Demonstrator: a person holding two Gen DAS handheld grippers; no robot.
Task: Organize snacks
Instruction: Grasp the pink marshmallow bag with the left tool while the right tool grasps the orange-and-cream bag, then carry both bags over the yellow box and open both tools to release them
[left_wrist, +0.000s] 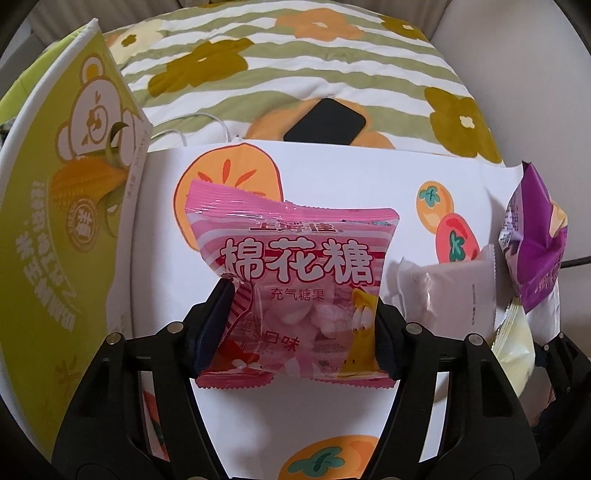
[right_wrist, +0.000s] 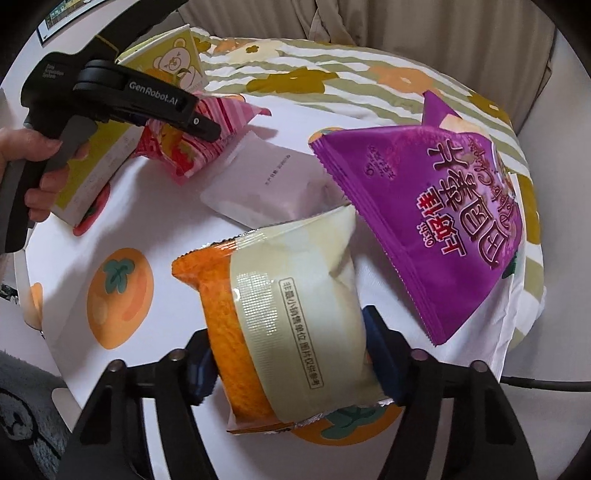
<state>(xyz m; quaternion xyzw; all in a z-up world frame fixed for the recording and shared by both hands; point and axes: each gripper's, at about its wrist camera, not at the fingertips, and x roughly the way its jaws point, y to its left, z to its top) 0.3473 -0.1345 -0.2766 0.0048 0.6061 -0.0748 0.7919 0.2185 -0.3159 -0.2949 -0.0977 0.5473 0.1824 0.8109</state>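
Pink marshmallow bag (left_wrist: 291, 291) sits right of the green box (left_wrist: 66, 221); white packet (right_wrist: 266, 184) beside it, then the cake pack (right_wrist: 291, 325) and purple bag (right_wrist: 436, 206).

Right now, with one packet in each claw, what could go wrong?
1. The left claw squeezes the pink marshmallow bag at its lower half; the air-filled bag may slip or pop.
2. The right claw presses the cake packet; the soft cake could be crushed.
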